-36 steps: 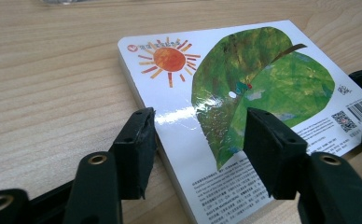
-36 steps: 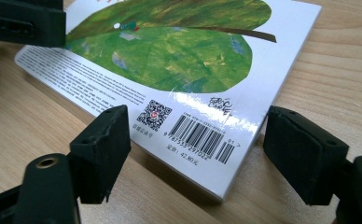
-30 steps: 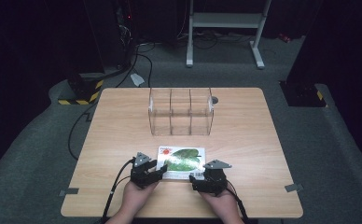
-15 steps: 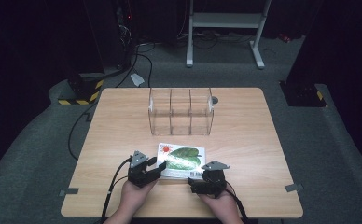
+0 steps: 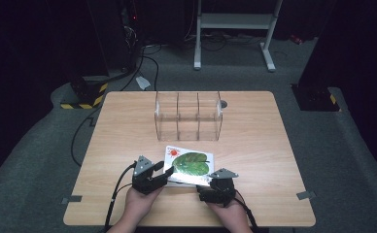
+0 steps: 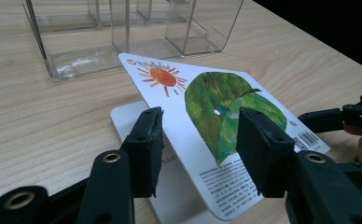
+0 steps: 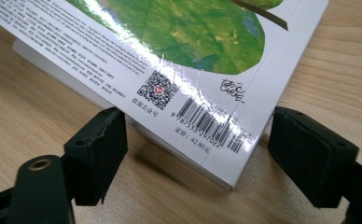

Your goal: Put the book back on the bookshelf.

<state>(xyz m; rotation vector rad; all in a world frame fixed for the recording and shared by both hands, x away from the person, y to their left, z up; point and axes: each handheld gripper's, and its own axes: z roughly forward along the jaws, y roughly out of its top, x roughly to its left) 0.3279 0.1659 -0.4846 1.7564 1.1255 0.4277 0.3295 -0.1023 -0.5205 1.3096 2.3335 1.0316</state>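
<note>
A picture book [image 5: 189, 165] with a green leaf and an orange sun on its white cover lies on the table's near half. In the left gripper view its cover [image 6: 226, 107] is tilted up off a white page beneath. My left gripper [image 5: 163, 174] is open at the book's left edge, and its jaws straddle the raised cover's edge [image 6: 198, 140]. My right gripper [image 5: 210, 188] is open at the near right corner. Its jaws stand either side of the barcode corner [image 7: 195, 149] of the book [image 7: 184, 42].
A clear plastic organiser [image 5: 189, 116] with three compartments stands behind the book, close to its far edge [image 6: 123, 28]. The wooden table [image 5: 274, 145] has bare room left and right. A cable trails from the left gripper over the front edge.
The left gripper has turned in toward the book's left edge and the cover has tipped up there. The right gripper has shifted slightly left at the near corner.
</note>
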